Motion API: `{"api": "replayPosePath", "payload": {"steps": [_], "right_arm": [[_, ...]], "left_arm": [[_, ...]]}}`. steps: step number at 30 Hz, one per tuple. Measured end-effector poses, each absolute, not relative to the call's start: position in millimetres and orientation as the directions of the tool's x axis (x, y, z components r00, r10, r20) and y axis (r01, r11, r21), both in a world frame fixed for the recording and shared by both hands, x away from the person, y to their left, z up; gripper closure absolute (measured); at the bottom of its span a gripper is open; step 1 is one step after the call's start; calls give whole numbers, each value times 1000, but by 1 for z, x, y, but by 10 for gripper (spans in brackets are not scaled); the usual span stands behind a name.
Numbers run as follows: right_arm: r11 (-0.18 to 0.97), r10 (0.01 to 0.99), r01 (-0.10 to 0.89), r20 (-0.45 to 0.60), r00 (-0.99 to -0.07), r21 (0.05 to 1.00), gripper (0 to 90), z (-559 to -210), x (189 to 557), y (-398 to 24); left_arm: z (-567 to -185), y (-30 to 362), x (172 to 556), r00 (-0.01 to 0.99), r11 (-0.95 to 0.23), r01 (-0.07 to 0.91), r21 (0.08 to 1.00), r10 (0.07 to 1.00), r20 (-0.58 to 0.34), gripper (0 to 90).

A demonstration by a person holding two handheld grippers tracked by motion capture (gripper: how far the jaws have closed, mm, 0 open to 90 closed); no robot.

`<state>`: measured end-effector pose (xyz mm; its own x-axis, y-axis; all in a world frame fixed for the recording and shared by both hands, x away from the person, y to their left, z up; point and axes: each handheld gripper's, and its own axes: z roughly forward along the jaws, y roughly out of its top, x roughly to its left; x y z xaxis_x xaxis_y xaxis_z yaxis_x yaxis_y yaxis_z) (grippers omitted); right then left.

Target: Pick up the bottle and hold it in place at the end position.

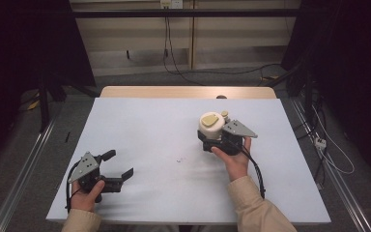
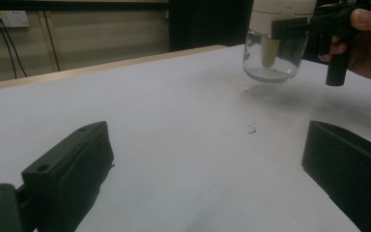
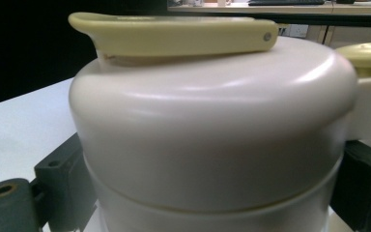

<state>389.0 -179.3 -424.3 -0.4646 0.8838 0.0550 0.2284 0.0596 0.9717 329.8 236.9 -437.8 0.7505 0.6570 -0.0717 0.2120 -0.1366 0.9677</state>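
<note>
Right now the right hand-held gripper (image 1: 211, 137) is clamped on the cream lid of a glass jar (image 1: 211, 125), one black jaw on each side just below the lid's yellow flip tab (image 3: 174, 34). In the left gripper view the jar's clear glass body (image 2: 273, 60) hangs above the white bench (image 1: 174, 145) with its shadow under it, over the right half of the bench. Meanwhile the left hand-held gripper (image 1: 118, 165) rests low at the near left corner, well apart from the jar, its jaws spread wide on nothing.
</note>
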Motion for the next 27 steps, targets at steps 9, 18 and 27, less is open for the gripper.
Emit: {"api": "replayPosePath", "payload": {"steps": [9, 18, 27], "right_arm": [[56, 882, 232, 61, -468, 971, 74, -425, 392, -175], [57, 878, 222, 57, -475, 973, 74, -421, 395, -173], [51, 873, 227, 67, -484, 973, 74, -423, 401, -165]], "left_arm": [[-437, 238, 330, 753, -125, 213, 969, 653, -81, 32], [-437, 239, 330, 748, -124, 212, 969, 659, -80, 32], [-437, 238, 329, 749, -127, 216, 968, 658, -81, 32]]}}
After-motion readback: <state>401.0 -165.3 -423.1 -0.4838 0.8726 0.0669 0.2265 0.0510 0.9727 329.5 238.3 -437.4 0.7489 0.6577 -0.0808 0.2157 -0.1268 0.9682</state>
